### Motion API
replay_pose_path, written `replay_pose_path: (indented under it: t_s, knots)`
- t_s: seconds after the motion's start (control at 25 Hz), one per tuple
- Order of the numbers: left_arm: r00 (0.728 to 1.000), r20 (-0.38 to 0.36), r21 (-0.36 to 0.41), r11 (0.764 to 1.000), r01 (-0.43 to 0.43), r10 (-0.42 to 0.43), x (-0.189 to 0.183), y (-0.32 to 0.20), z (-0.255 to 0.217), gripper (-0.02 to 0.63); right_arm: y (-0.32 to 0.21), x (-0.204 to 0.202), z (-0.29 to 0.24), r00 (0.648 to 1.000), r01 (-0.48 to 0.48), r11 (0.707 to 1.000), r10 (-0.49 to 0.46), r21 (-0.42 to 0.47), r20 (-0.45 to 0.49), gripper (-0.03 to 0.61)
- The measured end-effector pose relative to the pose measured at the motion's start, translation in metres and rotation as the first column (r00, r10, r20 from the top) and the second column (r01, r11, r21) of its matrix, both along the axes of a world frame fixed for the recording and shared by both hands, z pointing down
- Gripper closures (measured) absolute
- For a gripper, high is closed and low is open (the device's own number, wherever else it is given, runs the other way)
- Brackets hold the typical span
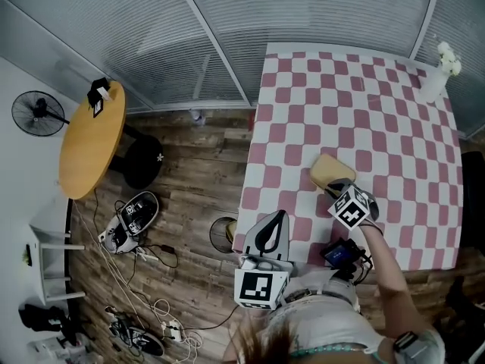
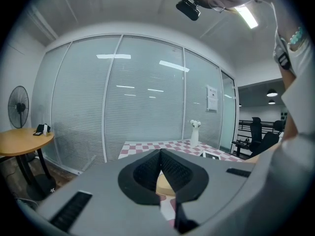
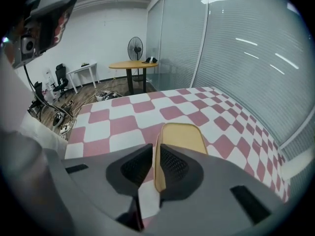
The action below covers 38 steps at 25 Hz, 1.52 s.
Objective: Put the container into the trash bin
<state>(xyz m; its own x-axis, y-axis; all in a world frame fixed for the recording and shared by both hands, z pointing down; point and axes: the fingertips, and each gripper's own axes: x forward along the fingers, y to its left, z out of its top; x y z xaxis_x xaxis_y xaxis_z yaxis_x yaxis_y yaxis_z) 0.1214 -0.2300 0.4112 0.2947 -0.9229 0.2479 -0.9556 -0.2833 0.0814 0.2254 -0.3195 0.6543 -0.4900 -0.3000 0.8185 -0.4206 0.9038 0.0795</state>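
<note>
Right gripper [image 3: 153,154] straddling a tan, shallow plastic container [image 3: 183,136] on a pink-and-white checked table [image 3: 123,117].
Its jaws stand slightly apart with the container's side wall in the gap, seemingly not yet pinched. The container's long axis runs straight away from them. The left gripper [image 2: 160,156], jaws closed on nothing, hangs farther off at the table's near edge, beside which a round dark trash bin [image 1: 215,233] stands on the floor.

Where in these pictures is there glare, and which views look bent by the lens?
Left gripper view: lamp reflections streak the glass wall, and its frames curve. Right gripper view: similar streaks, dark corners. Head view: even light; the checked table bows at its edges.
</note>
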Motion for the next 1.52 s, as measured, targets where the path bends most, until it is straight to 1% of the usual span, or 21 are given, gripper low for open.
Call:
replay_pose_path:
  t_s: [0.16, 0.28, 0.36, 0.56, 0.76, 1.0, 1.12, 1.2, 1.36, 1.52]
  knots:
    - [0.999, 0.006, -0.005, 0.999, 0.036, -0.036, -0.012, 0.004, 0.002, 0.607, -0.002, 0.0, 0.025, 0.996, 0.027, 0.999, -0.029, -0.021, -0.089, 0.531]
    - [0.998, 0.009, -0.014, 0.998, 0.056, -0.056, -0.017, 0.004, 0.003, 0.607, -0.006, 0.001, 0.04, 0.987, 0.045, 0.999, -0.045, -0.006, -0.155, 0.531]
    - [0.998, 0.009, -0.019, 0.998, 0.063, -0.063, -0.019, 0.005, 0.004, 0.607, -0.009, 0.001, 0.043, 0.982, 0.047, 0.999, -0.044, 0.012, -0.181, 0.555]
    - [0.998, 0.001, -0.019, 0.998, 0.065, -0.065, -0.021, 0.003, 0.006, 0.607, -0.008, -0.004, 0.043, 0.978, 0.051, 0.998, -0.045, 0.023, -0.203, 0.561]
    - [0.999, 0.006, 0.002, 0.999, 0.038, -0.038, -0.013, 0.0, 0.004, 0.607, -0.007, -0.003, 0.042, 0.98, 0.044, 0.999, -0.038, 0.026, -0.194, 0.571]
    - [1.0, 0.003, -0.009, 1.0, 0.011, -0.011, -0.005, 0.0, 0.003, 0.607, -0.006, 0.0, 0.04, 0.978, 0.061, 0.997, -0.051, 0.045, -0.204, 0.575]
    - [1.0, 0.003, 0.002, 1.0, 0.005, -0.005, -0.004, 0.001, 0.003, 0.607, -0.006, 0.0, 0.033, 0.981, 0.055, 0.997, -0.044, 0.054, -0.19, 0.575]
    - [1.0, -0.001, 0.006, 1.0, -0.001, 0.001, -0.004, 0.001, 0.003, 0.607, -0.006, -0.001, 0.025, 0.986, 0.041, 0.997, -0.031, 0.059, -0.164, 0.575]
    - [1.0, -0.003, 0.009, 1.0, -0.021, 0.021, 0.0, 0.001, 0.002, 0.607, -0.007, -0.004, 0.003, 0.997, -0.018, 0.998, 0.022, 0.054, -0.072, 0.575]
    - [0.999, 0.002, 0.019, 0.999, -0.037, 0.037, 0.002, 0.0, 0.001, 0.607, -0.006, -0.008, -0.023, 0.997, -0.074, 0.996, 0.073, 0.043, 0.025, 0.575]
